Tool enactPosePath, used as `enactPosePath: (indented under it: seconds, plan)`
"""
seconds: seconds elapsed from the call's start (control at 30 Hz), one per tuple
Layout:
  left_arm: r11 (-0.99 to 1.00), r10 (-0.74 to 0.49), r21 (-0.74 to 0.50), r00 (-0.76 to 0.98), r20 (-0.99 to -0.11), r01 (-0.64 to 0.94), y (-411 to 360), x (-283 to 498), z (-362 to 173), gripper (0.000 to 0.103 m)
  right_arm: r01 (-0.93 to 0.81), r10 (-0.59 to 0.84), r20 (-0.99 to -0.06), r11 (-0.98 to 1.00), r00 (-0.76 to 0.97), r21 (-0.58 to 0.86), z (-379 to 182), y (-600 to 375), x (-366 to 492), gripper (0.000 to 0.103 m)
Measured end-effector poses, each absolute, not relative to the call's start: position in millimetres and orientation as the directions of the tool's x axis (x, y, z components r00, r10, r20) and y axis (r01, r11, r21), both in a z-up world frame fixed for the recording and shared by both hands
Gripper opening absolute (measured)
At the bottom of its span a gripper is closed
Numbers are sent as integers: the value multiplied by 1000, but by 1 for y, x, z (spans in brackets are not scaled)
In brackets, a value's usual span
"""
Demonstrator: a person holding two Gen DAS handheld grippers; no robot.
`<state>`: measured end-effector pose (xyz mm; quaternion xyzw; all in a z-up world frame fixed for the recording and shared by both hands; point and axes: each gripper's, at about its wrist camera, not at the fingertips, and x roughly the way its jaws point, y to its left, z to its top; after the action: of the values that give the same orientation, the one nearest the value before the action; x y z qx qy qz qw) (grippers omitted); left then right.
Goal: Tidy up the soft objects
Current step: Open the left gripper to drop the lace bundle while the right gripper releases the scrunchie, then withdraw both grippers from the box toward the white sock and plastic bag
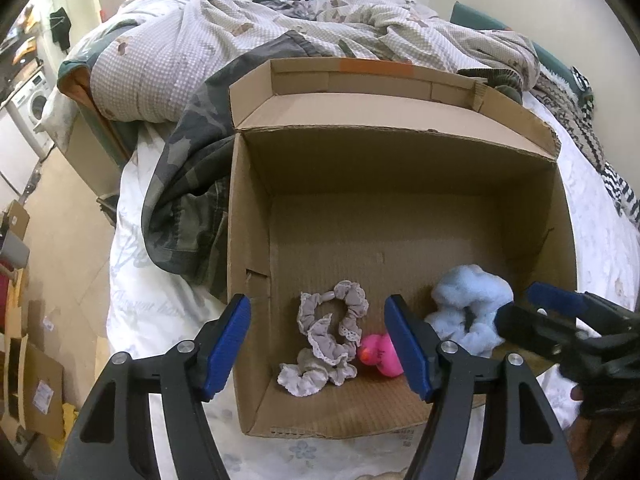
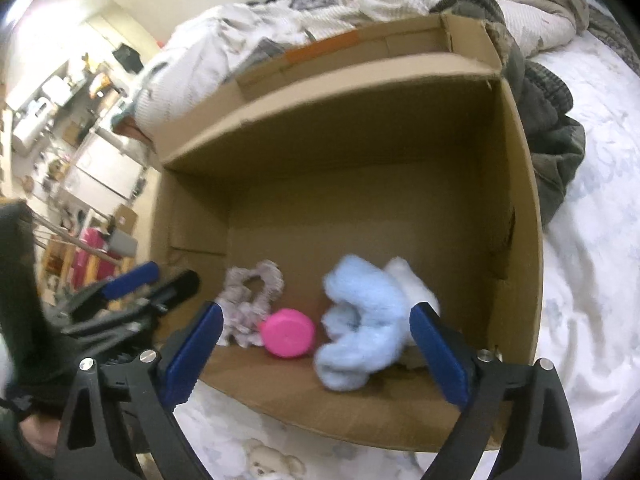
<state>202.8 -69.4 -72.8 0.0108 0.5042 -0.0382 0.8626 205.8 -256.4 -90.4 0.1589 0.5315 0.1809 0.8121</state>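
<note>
A: Already lying in the open brown cardboard box (image 1: 400,184), lower centre: grey lace-trimmed scrunchies (image 1: 326,340), pink rubber duck (image 1: 380,356), fluffy pale-blue scrunchie (image 2: 360,328).

B: Left gripper (image 1: 318,348) and right gripper (image 2: 318,354) both spread apart, holding nothing. Probably little left; no loose soft things visible on the bedsheet (image 2: 592,280).

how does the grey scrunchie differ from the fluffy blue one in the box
The grey scrunchie is thin, lace-edged fabric lying flat and twisted; the blue scrunchie is thick, plush and puffed up. Grey lies toward the box's left, blue toward its right. Both rest on the cardboard box floor, ungripped.
</note>
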Motion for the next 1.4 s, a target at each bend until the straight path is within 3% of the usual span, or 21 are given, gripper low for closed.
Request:
enactPosePath:
  seconds: [0.13,1.4]
  plan:
    - [997,-62,-32,499,-865,68,-68,201,-70,66,-112,489,-780,867,390,486,-86,-260,206,101]
    - [996,-46,-80,491,-870,-48,-23,130,-50,66,-19,364,-848,922,385,387,-77,-281,139,101]
